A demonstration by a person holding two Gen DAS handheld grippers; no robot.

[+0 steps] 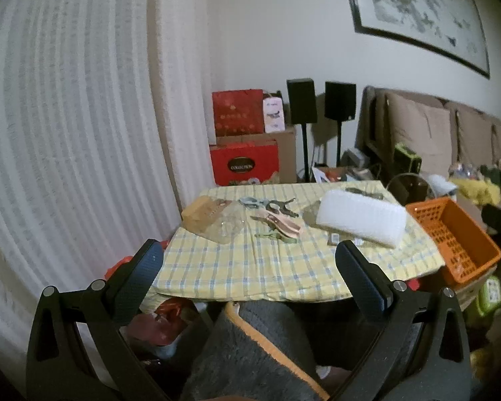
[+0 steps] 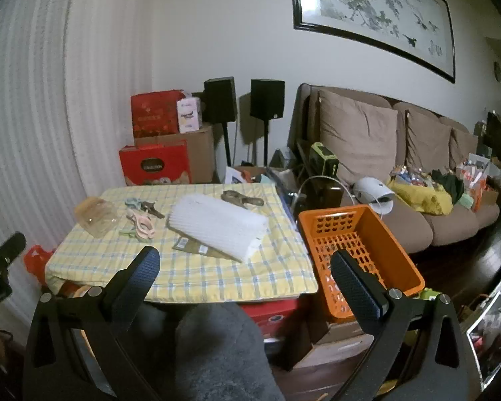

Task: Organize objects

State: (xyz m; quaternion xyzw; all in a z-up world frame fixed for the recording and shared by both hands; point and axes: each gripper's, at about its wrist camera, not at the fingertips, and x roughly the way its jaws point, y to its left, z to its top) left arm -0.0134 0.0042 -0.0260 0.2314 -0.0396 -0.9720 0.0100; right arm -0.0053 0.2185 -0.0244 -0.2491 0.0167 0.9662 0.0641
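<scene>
Checked cloth [image 2: 190, 274] covers the table before a brown sofa [image 2: 360, 140].

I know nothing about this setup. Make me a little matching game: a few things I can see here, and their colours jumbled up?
Things:
1. basket
2. ribbed foam block
3. tablecloth
4. speakers

Colours:
A. black
B. yellow check
C. orange
D. white

Pairs: 1-C, 2-D, 3-B, 4-A
</scene>
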